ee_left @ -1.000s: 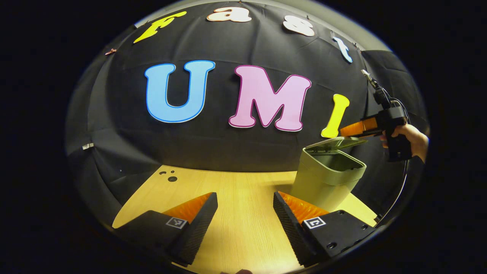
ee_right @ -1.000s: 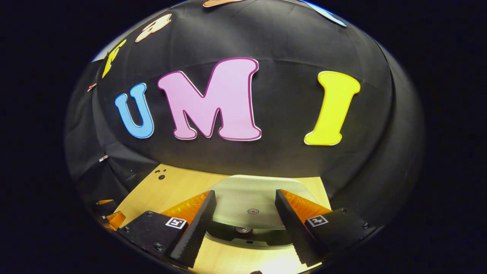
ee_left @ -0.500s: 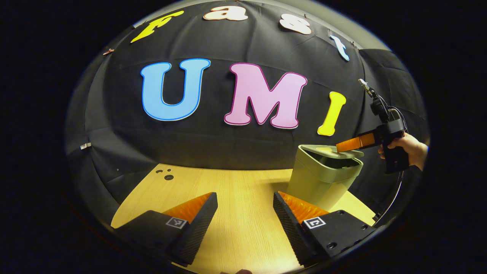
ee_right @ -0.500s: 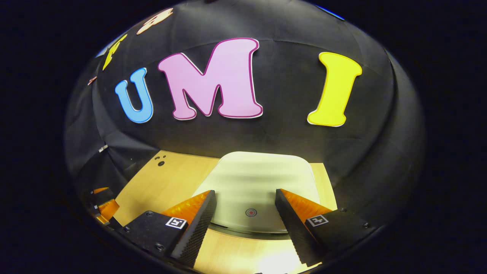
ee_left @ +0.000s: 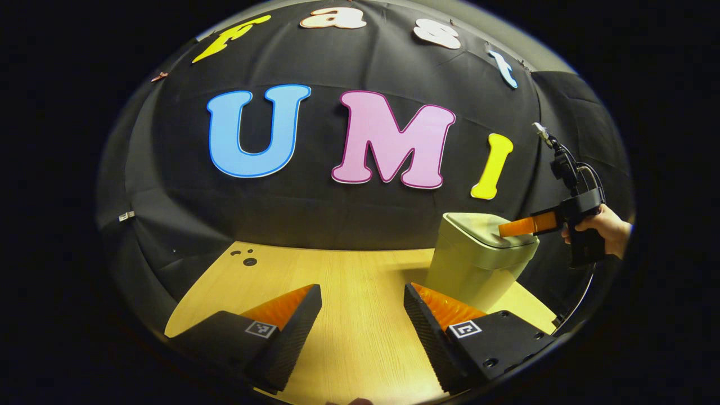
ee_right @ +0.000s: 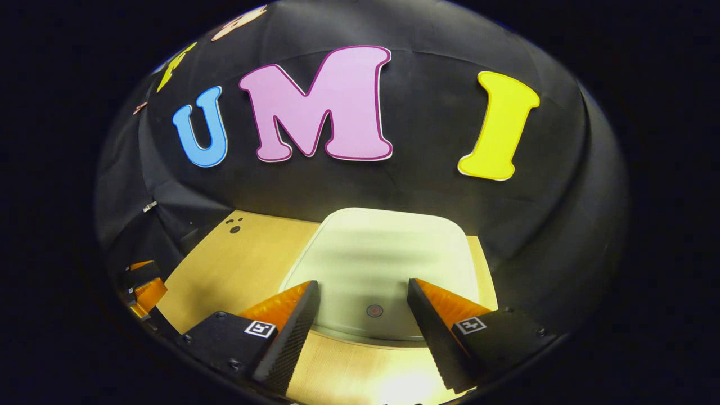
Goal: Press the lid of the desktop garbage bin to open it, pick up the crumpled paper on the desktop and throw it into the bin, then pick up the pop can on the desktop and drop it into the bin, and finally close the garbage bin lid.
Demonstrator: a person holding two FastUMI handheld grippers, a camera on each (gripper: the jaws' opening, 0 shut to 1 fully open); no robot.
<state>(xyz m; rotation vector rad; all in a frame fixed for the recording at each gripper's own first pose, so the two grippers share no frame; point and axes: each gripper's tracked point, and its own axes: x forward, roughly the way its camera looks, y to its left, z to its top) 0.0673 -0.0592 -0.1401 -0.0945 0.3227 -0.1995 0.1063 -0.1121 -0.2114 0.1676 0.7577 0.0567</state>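
Bin stands at the worktop's far right corner, lid looking flat on its rim. Right gripper, jaws wide apart and empty, rests over the lid's near edge. Best press straight down by the small round mark until it latches, then lift off cleanly. Left gripper hovers open, holding nothing.

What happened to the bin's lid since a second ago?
The lid swung down from tilted open to flat on the bin, with the right tool coming down onto it. Nothing was grabbed or let go. The bin stayed put, and the left tool stayed open above the table.
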